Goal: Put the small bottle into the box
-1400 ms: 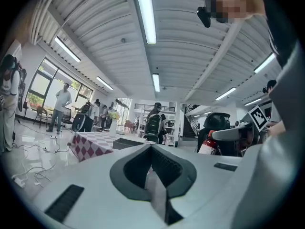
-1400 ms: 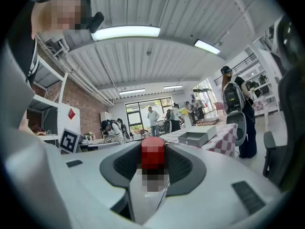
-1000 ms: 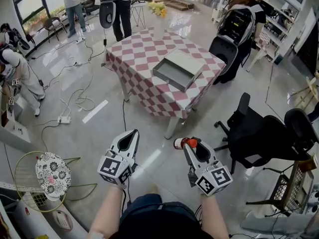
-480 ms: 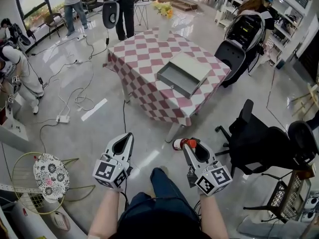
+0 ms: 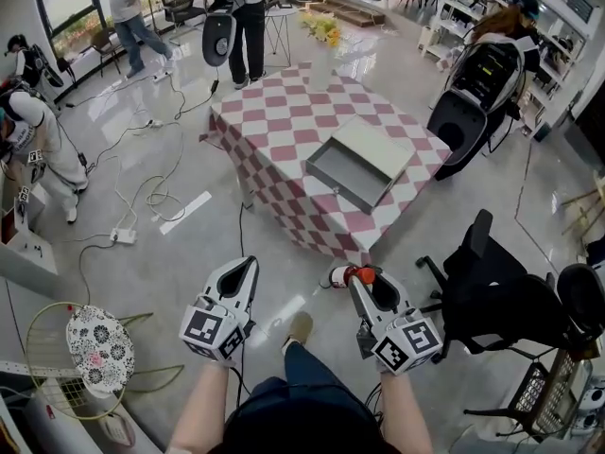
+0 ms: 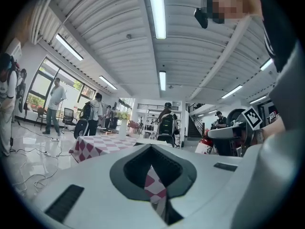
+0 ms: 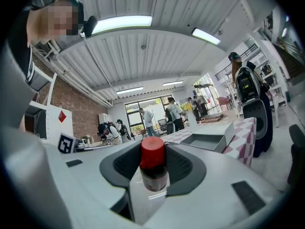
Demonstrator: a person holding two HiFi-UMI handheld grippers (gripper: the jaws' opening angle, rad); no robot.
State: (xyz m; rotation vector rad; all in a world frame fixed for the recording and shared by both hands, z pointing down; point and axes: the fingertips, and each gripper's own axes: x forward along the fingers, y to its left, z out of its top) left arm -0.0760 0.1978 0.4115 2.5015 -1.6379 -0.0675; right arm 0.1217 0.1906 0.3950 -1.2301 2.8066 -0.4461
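Glossy floor underfoot; the checkered table (image 5: 274, 121) stands at 12 o'clock, with the open box (image 5: 364, 164) on it toward 1 o'clock. My right gripper (image 5: 357, 277) pinches the small bottle (image 7: 153, 168) by its body, red cap clear of the pads and well short of the box. The left gripper (image 5: 249, 269) is empty, jaws pressed together. Carry level, hold the pinch firm, and release only inside the box walls.

Colours and patterns, desk scene.
Desk (image 5: 274, 130): red-and-white checks. Box (image 5: 364, 164): grey. Bottle (image 7: 153, 168): red cap, dark beneath. Left claw (image 5: 251, 265) and right claw (image 5: 354, 278): white, with black-and-white square markers. Stool (image 5: 99, 339): floral seat. Floor (image 5: 170, 253): glossy grey.
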